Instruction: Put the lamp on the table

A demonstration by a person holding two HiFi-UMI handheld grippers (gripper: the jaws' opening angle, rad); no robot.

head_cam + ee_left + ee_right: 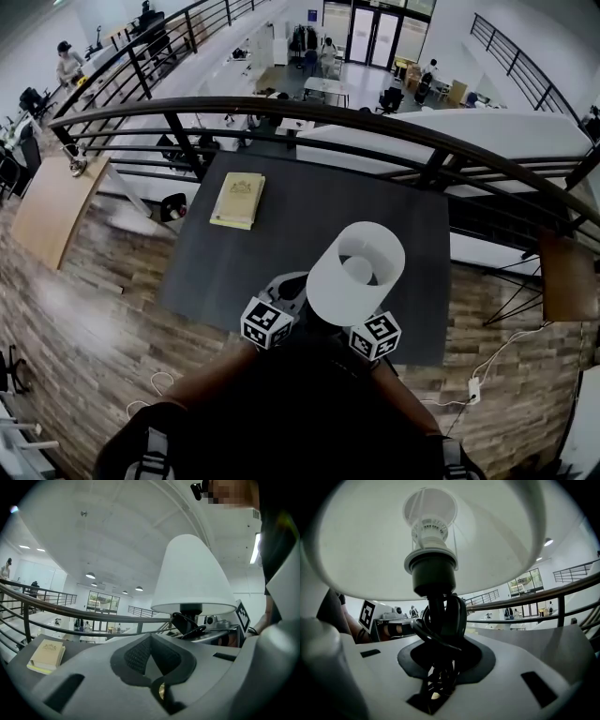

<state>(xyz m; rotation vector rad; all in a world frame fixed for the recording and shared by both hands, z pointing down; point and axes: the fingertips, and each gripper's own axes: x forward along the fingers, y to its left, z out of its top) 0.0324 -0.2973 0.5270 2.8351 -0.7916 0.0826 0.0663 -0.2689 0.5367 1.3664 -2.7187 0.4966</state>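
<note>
The right claw is pinching the lamp by its dark stem, where the cord is coiling round it just under the socket. The white shade is spreading right above the jaws. The left claw is sitting pressed together with nothing in it, and the upright lamp is standing just beside it on its right.

In the head view the lamp is hanging over the table's near edge, right of the middle. Its shade is hiding the base. A book is lying at the table's far left, and open dark top is stretching between the two. A railing is curving along the table's far edge, and wood floor is running along its left side.
</note>
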